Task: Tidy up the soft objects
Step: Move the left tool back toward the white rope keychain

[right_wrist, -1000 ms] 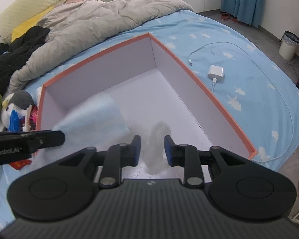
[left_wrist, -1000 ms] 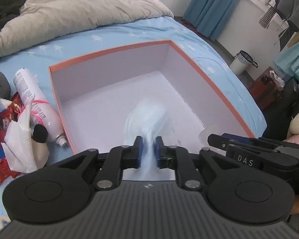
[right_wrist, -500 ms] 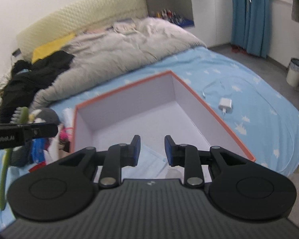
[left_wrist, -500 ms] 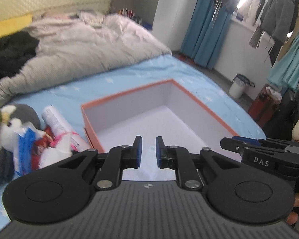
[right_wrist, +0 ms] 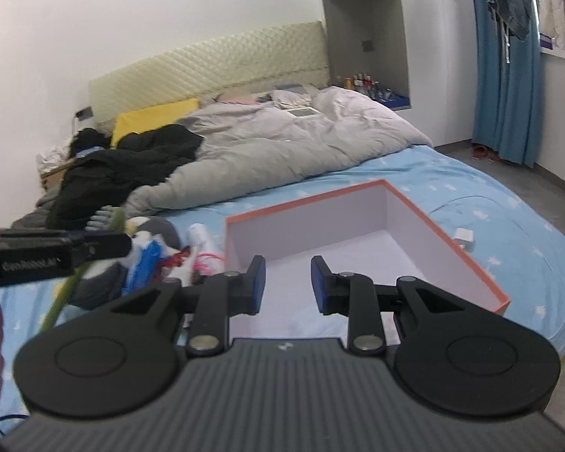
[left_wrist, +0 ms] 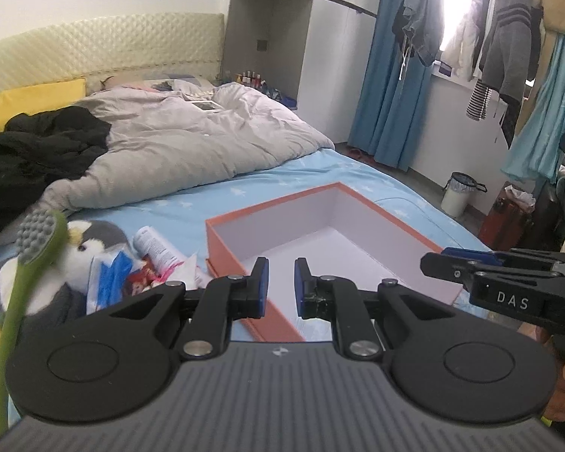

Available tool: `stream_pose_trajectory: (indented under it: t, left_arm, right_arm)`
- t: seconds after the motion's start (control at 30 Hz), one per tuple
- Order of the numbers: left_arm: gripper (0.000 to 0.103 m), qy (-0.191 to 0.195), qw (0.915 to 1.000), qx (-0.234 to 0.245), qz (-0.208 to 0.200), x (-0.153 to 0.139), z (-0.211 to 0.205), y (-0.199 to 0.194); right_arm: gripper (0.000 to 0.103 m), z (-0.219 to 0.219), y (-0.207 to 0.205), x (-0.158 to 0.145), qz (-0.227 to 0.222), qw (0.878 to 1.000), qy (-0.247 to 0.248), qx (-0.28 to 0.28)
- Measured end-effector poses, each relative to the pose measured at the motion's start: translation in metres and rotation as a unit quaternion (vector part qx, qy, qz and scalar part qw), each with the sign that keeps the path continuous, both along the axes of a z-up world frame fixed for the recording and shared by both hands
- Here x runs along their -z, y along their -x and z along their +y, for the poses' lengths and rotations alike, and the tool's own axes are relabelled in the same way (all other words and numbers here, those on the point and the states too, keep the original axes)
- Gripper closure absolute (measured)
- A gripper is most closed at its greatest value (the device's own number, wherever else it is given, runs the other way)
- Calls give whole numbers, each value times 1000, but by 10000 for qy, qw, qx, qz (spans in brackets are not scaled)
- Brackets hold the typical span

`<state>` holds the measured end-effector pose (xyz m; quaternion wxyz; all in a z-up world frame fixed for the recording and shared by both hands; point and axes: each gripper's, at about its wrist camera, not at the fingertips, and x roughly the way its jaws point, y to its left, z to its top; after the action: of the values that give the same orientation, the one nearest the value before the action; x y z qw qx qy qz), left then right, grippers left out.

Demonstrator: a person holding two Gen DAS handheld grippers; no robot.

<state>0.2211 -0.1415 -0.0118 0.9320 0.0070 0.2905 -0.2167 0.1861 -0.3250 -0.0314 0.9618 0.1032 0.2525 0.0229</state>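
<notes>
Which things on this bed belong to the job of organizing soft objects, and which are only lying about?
Belong to the job:
- open orange cardboard box
- grey and white plush penguin
- white crumpled tissue

Lying about:
- white spray bottle
- green long-handled brush
- grey duvet
- black clothes
- white charger

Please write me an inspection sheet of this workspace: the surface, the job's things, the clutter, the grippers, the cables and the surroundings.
Surface: bed with light blue star-print sheet; grey duvet bunched toward the headboard.
Job's things: orange box, open, white inside; penguin plush left of it.
Clutter: white spray can, blue and red packets, green brush, all in the pile beside the plush; black clothing on the bed.
Grippers: left gripper and right gripper both have a gap between the pads, with nothing in it.
Cables: white charger and its cord right of the box.
Surroundings: blue curtains, hanging clothes, waste bin.
</notes>
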Motion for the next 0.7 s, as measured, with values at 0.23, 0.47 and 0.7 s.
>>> stream_pose_trajectory:
  t: [0.23, 0.47, 0.7]
  left_arm:
    - [86, 297, 9981, -519, 117, 15, 43, 41]
    - [86, 446, 9939, -966, 304, 31, 86, 76]
    - [86, 481, 9913, -1141, 456, 44, 107, 98]
  right_arm:
    - [73, 32, 24, 4, -88, 9997, -79, -227]
    - [73, 59, 44, 10, -28, 9988, -71, -489]
    - [73, 87, 64, 25, 187, 9969, -9, -762]
